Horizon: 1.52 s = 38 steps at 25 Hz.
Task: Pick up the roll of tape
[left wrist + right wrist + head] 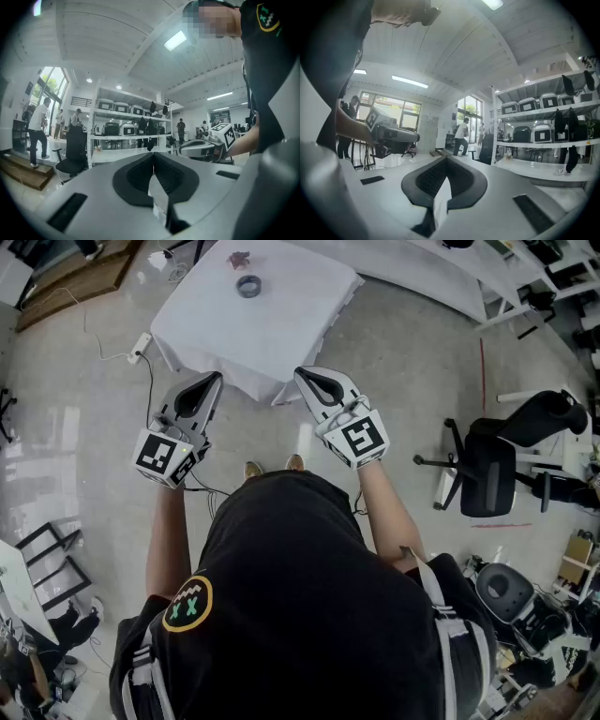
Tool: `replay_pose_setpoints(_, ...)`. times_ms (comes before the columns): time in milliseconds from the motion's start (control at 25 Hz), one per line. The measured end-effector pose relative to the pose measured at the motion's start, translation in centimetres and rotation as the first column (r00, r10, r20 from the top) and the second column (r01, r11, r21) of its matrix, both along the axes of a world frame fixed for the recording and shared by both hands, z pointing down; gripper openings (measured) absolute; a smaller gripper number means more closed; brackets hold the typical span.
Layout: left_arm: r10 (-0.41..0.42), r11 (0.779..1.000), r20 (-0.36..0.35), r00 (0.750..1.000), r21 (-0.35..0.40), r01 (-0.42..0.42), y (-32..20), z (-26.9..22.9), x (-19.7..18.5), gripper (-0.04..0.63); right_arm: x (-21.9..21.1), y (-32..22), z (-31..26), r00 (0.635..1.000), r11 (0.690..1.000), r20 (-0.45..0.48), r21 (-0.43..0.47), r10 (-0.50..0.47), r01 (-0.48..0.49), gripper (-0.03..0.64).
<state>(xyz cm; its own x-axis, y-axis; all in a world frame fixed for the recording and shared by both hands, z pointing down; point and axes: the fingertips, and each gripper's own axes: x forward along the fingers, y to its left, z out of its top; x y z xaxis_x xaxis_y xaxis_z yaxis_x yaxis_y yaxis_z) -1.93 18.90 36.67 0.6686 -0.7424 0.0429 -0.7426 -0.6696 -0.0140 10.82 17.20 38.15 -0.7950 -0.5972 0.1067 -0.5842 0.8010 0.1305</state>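
The roll of tape (248, 285), a dark grey ring, lies flat on a table draped in white cloth (281, 324) ahead of me. A small reddish object (238, 259) sits just beyond it. My left gripper (216, 379) and right gripper (302, 374) are held level side by side above the floor, short of the table's near edge and well apart from the tape. Both are shut with nothing between the jaws. The left gripper (153, 153) and the right gripper (446, 158) show tips meeting in their own views; neither view shows the tape.
A black office chair (487, 465) stands to the right on the floor. A power strip with a cable (141, 345) lies left of the table. A long white table (441, 277) runs behind. Storage shelves (126, 126) and several people stand in the room.
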Motion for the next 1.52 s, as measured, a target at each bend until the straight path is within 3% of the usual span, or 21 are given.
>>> replay_pose_setpoints(960, -0.011, 1.000, -0.006, 1.000, -0.008, 0.011, -0.8, 0.5, -0.6, 0.018, -0.3, -1.5, 0.6, 0.999, 1.000, 0.033, -0.027, 0.014, -0.014, 0.023)
replay_pose_setpoints(1200, -0.012, 1.000, -0.008, 1.000, -0.013, 0.012, -1.6, 0.4, -0.8, 0.018, -0.3, -2.2, 0.5, 0.999, 0.999, 0.040, -0.037, 0.005, -0.004, 0.138)
replay_pose_setpoints(1520, -0.015, 1.000, -0.010, 1.000, -0.019, 0.015, -2.1, 0.6, -0.9, 0.018, -0.3, -2.9, 1.0, 0.998, 0.997, 0.058, -0.072, 0.005, -0.001, 0.465)
